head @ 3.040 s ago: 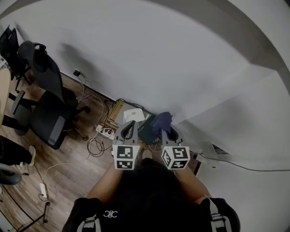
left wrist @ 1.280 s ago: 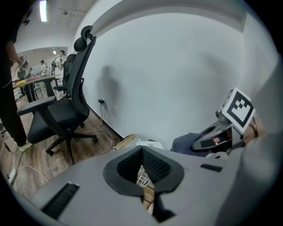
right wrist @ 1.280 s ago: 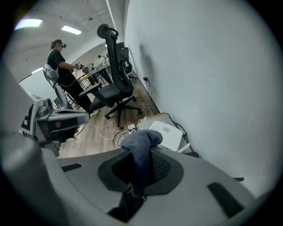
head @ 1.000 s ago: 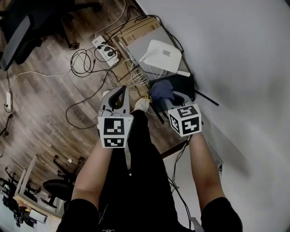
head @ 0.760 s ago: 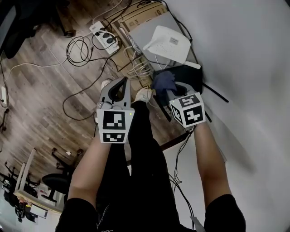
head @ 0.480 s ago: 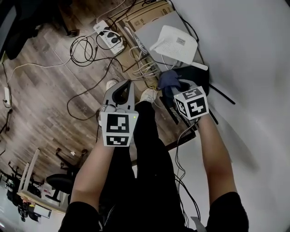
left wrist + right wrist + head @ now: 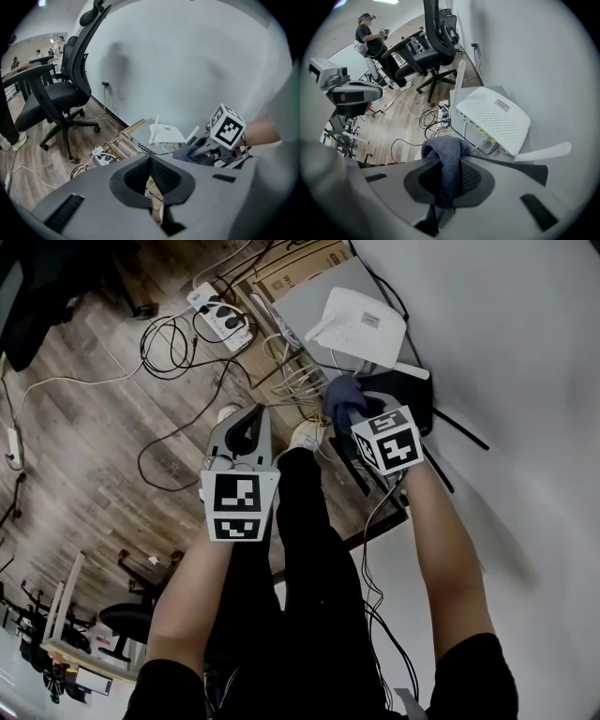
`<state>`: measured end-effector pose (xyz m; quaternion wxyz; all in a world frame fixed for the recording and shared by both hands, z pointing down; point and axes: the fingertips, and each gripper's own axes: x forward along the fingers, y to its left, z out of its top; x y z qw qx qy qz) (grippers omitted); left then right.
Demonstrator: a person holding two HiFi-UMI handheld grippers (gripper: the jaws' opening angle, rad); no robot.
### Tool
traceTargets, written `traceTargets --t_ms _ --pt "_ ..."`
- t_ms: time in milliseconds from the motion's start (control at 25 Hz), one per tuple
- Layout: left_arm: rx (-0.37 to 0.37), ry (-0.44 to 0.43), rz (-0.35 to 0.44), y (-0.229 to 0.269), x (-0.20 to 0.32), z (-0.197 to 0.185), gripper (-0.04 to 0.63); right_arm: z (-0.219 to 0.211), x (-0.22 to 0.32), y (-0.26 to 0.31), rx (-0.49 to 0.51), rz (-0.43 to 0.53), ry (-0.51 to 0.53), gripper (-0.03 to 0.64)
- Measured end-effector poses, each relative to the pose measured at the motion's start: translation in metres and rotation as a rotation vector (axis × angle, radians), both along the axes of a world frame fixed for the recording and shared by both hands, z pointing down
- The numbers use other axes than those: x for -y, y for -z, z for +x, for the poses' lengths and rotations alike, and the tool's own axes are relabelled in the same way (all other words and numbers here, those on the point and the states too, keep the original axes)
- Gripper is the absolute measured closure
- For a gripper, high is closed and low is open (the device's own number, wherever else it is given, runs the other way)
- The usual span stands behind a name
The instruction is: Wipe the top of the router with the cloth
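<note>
wood floor (image 7: 84, 456), white wall (image 7: 525, 352), office chair (image 7: 56, 93)

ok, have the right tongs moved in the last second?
Yes, slightly: the right tongs, shut on the cloth, have edged up the head view, closer to the white router.

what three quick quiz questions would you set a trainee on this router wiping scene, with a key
1. True or false: the left gripper holds the cloth.
2. Pick one: the white router lies on A) an office chair, B) a flat grey box by the wall, C) the bare floor.
3. Short answer: is the cloth touching the router's top?

Key
1. False: the left gripper's jaws are together on nothing, and the right gripper is shut on the cloth.
2. B.
3. No, it is held just short of the router's cabled edge.
</note>
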<state>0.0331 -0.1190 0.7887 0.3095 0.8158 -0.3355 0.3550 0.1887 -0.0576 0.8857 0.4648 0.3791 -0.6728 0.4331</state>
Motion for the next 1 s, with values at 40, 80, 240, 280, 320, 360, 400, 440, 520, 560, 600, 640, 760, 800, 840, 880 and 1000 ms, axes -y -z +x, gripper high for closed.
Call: traceTargets --t_ms 40,80,240,280,320,360,400,440,520,560,600,640,760,800,840,880,1000 --pt "-0.002 -0.001 -0.004 -0.001 -0.002 0.002 0.594 0.000 -0.001 0.000 -0.001 0.002 0.003 0.589" --pt "-0.005 -0.002 -0.008 -0.002 -0.005 0.005 0.594 0.000 -0.001 -0.001 -0.003 0.003 0.006 0.589" --pt "-0.014 -0.011 -0.023 -0.002 -0.015 0.015 0.594 -0.001 -0.005 -0.001 0.010 -0.016 -0.008 0.589" --pt "-0.015 -0.015 -0.024 -0.002 -0.016 0.017 0.594 -0.001 -0.007 -0.001 0.015 -0.028 -0.007 0.589" --pt "-0.016 -0.020 -0.024 -0.001 -0.017 0.019 0.594 -0.002 -0.009 -0.001 0.016 -0.045 0.004 0.589" --pt "-0.016 -0.026 -0.023 -0.001 -0.017 0.019 0.594 -0.004 -0.014 -0.001 0.014 -0.064 0.027 0.589" --pt "-0.014 -0.030 -0.023 -0.001 -0.018 0.020 0.594 -0.006 -0.019 -0.001 0.010 -0.085 0.058 0.589" --pt "-0.011 -0.034 -0.024 -0.001 -0.018 0.019 0.594 -0.008 -0.026 -0.001 0.006 -0.105 0.086 0.589" --pt "-0.004 -0.037 -0.025 -0.002 -0.018 0.019 0.594 -0.012 -0.038 -0.001 0.011 -0.147 0.120 0.589" --pt "-0.003 -0.036 -0.025 -0.002 -0.017 0.020 0.594 -0.013 -0.044 -0.001 0.019 -0.173 0.129 0.589" --pt "-0.002 -0.037 -0.025 -0.002 -0.016 0.021 0.594 -0.013 -0.050 -0.001 0.029 -0.201 0.137 0.589" --pt "-0.003 -0.038 -0.024 -0.002 -0.015 0.022 0.594 -0.014 -0.057 0.000 0.041 -0.230 0.145 0.589" --pt "0.000 -0.039 -0.024 -0.004 -0.014 0.022 0.594 -0.017 -0.076 0.001 0.088 -0.315 0.153 0.589" --pt "0.001 -0.034 -0.027 -0.005 -0.014 0.022 0.594 -0.018 -0.083 0.001 0.105 -0.347 0.158 0.589" --pt "0.000 -0.027 -0.031 -0.006 -0.014 0.021 0.594 -0.019 -0.091 0.001 0.119 -0.379 0.167 0.589" --pt "-0.001 -0.019 -0.035 -0.007 -0.015 0.021 0.594 -0.018 -0.097 0.001 0.127 -0.405 0.178 0.589" --pt "-0.005 -0.011 -0.041 -0.009 -0.016 0.023 0.594 -0.016 -0.105 0.001 0.115 -0.431 0.205 0.589"
